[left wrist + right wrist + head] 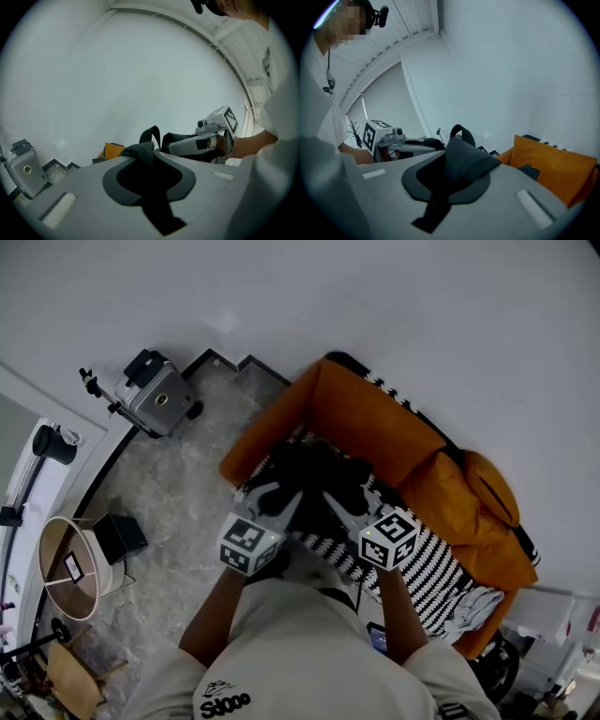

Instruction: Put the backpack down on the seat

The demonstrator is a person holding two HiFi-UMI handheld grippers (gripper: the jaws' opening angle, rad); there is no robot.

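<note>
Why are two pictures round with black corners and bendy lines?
Left gripper view: a wide lens gives a round picture with black corners and curved ceiling lines; the close grey left tongs look soft. Right gripper view: same rounding; the black fabric backpack strap is fairly sharp. Head view: fills the frame, even light, orange fabric sofa clear.

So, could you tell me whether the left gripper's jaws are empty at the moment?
No, the left gripper is shut on a black padded fabric strap of the black backpack, as its own view shows.
</note>
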